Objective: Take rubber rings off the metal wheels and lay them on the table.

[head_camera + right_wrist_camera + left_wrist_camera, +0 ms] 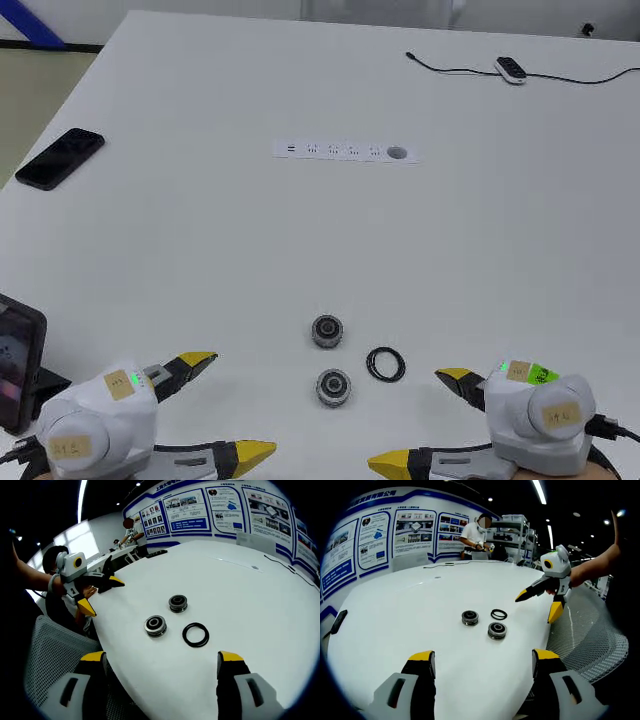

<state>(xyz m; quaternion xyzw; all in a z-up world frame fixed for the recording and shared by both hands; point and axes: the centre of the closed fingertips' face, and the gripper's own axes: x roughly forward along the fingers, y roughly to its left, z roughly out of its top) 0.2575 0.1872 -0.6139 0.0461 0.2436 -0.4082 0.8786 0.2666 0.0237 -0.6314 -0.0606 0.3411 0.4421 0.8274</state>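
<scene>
Left hand-held gripper [225, 405]: jaws wide open, empty, at near edge of tabletop [200, 230]. Right hand-held gripper [418, 418]: same, wide open, holding nothing. Near metal wheel [333, 387] sits between the two grippers, ahead of both jaw sets. Far metal wheel [327, 330] just beyond it, not touching. Black rubber ring [385, 364] flat on tabletop beside wheels, on right hand-held gripper's side, clear of its jaw tips.

On table [200, 250]: far wheel [327, 331], near wheel [333, 387]; ring [385, 364] right of both; socket strip [345, 151] well behind.
</scene>
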